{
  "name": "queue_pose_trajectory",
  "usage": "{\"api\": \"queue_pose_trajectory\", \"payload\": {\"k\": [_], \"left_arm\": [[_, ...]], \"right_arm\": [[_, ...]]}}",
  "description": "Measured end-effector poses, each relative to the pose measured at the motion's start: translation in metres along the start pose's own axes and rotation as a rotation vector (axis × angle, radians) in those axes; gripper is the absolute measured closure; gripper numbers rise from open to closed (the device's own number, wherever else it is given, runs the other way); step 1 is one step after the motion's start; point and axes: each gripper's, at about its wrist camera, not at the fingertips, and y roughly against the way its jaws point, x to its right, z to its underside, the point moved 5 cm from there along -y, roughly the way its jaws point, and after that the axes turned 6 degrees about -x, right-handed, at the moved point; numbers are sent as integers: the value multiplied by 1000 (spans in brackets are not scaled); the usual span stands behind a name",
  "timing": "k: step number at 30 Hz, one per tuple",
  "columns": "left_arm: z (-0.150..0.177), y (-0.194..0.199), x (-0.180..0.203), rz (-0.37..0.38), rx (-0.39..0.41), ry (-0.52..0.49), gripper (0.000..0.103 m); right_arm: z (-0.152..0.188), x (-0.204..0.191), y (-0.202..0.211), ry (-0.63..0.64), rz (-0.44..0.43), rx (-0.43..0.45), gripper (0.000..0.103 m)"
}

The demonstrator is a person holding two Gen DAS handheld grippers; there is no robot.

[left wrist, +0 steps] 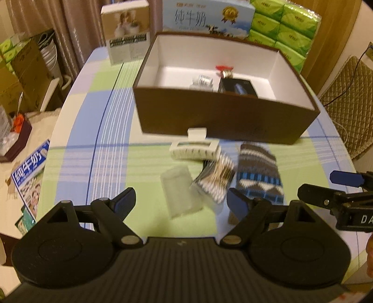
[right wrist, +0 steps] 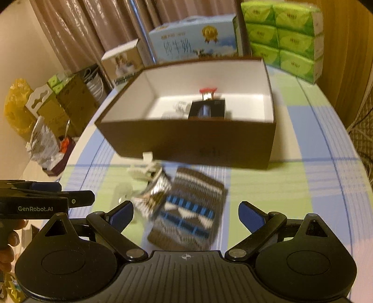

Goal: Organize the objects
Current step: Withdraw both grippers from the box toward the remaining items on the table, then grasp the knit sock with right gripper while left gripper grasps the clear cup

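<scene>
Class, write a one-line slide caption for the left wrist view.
Open left gripper above a clear case, cotton swabs, hair clip and sock, before the brown box.

Large blue characters "纯牛奶" on the pale blue milk carton (left wrist: 205, 16) behind the brown box, under a gold medal seal. Same "纯牛奶" on a flat blue carton (left wrist: 30, 172) lying beside the table. "GenRobot.AI" in pale letters on the left gripper (right wrist: 77, 200); "DA", cut off, on the right gripper (left wrist: 314, 186). Print on the tissue packs (right wrist: 296, 35) too blurred to read.
</scene>
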Motion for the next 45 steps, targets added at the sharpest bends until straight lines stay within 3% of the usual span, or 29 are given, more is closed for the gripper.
{"api": "queue_pose_trajectory", "payload": {"k": [11,31,45], "left_arm": [[30,-15,-5,10,-63,29,21],[30,-38,-17,-13,-52,48,21],[24,-61,-34,-7,-64,87,21]], "right_arm": [[18,0,-15,-44,-29,-75,9],[16,7,-42,-67,10,-94,9],[8,13,-96,-104,1,-132,32]]}}
